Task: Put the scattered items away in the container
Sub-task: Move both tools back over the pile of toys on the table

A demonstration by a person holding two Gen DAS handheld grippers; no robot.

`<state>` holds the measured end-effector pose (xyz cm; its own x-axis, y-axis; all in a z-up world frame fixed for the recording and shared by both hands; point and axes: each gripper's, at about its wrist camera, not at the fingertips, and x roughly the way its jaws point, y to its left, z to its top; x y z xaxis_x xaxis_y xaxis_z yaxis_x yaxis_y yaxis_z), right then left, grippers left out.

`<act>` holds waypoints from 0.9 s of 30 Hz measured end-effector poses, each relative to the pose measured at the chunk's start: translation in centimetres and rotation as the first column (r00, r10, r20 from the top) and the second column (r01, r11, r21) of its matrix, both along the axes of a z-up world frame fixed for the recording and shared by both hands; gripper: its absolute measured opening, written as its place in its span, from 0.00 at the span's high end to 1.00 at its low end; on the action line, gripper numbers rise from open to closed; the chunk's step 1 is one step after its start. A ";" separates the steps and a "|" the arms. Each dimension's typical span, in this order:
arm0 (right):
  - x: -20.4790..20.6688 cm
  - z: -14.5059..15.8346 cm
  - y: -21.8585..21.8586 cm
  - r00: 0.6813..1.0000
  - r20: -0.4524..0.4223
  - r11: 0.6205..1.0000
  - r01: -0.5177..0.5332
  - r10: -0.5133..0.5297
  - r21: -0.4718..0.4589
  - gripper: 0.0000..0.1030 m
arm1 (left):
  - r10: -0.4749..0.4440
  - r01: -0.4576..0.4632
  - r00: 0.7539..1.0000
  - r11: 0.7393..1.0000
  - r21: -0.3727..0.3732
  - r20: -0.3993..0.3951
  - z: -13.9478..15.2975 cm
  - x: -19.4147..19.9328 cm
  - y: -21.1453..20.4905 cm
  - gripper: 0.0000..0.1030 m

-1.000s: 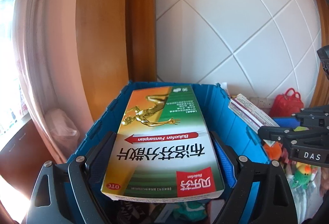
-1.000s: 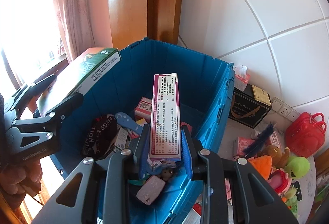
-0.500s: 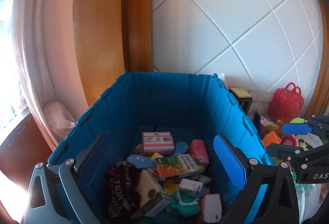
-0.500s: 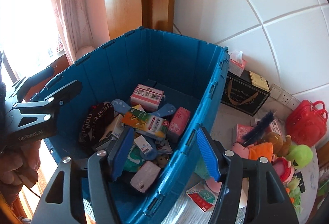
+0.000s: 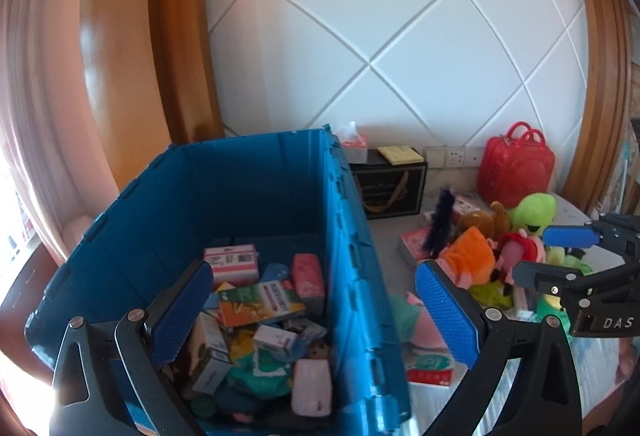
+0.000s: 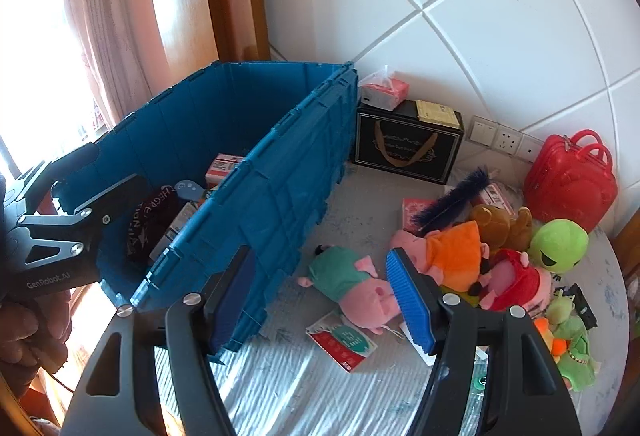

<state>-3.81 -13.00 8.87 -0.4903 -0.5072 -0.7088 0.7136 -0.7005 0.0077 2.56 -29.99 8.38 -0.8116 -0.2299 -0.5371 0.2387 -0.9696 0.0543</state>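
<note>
The blue crate point(image 5: 352, 256) stands at the left, also in the right wrist view point(image 6: 280, 188), holding several boxes, among them an orange-green medicine box point(image 5: 260, 300). My left gripper point(image 5: 316, 312) is open and empty over the crate's right wall. My right gripper point(image 6: 324, 296) is open and empty above the table beside the crate, over a pink pig plush in green point(image 6: 352, 280). Scattered on the table: a pig plush in orange point(image 6: 444, 252), a pig plush in red point(image 6: 516, 276), a green alien plush point(image 6: 560, 244), a brown bear point(image 6: 496, 224), a red-green packet point(image 6: 342, 340).
A black gift box point(image 6: 408, 148) with a tissue pack point(image 6: 384, 92) on top stands against the tiled wall. A red toy suitcase point(image 6: 568, 180) is at the back right. A dark blue feather point(image 6: 452, 204) and small green toys point(image 6: 572, 332) lie by the table's right edge.
Both grippers opened and dropped their boxes into the crate one second ago. Since then both have swung right, away from the crate toward the plush toys.
</note>
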 end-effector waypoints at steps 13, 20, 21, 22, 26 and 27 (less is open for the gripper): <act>-3.8 -2.4 17.4 0.994 0.032 0.994 0.101 -0.103 0.043 0.35 | -0.062 0.060 0.993 0.998 0.020 0.097 -4.3 -2.9 15.3 0.00; -5.1 -5.2 24.5 0.983 0.072 0.983 0.162 -0.168 0.086 0.35 | -0.079 0.073 0.982 0.997 0.037 0.170 -8.4 -4.6 20.2 0.00; -5.3 -5.8 25.4 0.980 0.082 0.981 0.171 -0.179 0.093 0.35 | -0.080 0.074 0.980 0.996 0.042 0.184 -9.2 -5.0 20.6 0.00; -5.5 -6.3 26.1 0.977 0.093 0.978 0.180 -0.190 0.101 0.35 | -0.084 0.075 0.977 0.996 0.052 0.194 -9.9 -5.3 20.8 0.00; -5.6 -8.1 27.8 0.966 0.125 0.968 0.210 -0.227 0.137 0.35 | -0.102 0.081 0.966 0.992 0.098 0.238 -13.4 -7.4 20.9 0.00; -5.6 -8.6 28.0 0.962 0.133 0.965 0.217 -0.237 0.147 0.35 | -0.098 0.074 0.964 0.992 0.105 0.247 -14.4 -8.1 20.7 0.00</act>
